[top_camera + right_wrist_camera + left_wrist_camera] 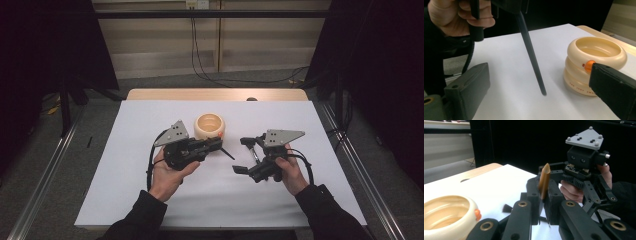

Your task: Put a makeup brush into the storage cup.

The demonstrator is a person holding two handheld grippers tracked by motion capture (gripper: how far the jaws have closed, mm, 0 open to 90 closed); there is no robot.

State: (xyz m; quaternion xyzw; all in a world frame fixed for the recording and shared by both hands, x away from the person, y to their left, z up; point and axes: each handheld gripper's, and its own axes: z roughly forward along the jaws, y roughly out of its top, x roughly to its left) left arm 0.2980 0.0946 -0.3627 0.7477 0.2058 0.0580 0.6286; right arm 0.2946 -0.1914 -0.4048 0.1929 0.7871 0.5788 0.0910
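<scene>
1. High view: your left gripper point(216, 145) is pressed together on a thin stick point(227, 153), near the table's middle. The cream pot point(210, 126) sits just beside the jaws, at about 12 o'clock from them.
2. Your right gripper point(243, 156) has its jaws spread and holds nothing. It sits at about 3 o'clock from the stick, close by.
3. Stick's long axis: in the high view it runs from the jaws out toward 4 o'clock. In the right gripper view the stick point(531, 55) stands steep, dark end down at 5 o'clock. You cannot tell whether that end touches the white sheet point(150, 120) or sits just above it.
4. In the left gripper view the stick's brown end point(544, 181) rises above the jaws toward 12 o'clock.
5. Risk: the grip is narrow on a slim shaft, so pressing down could make the stick pivot or slide.
6. Risk: a swing toward 12 o'clock could knock the pot.
7. Risk: closing your right gripper off-line could lever the stick out of the left.
</scene>
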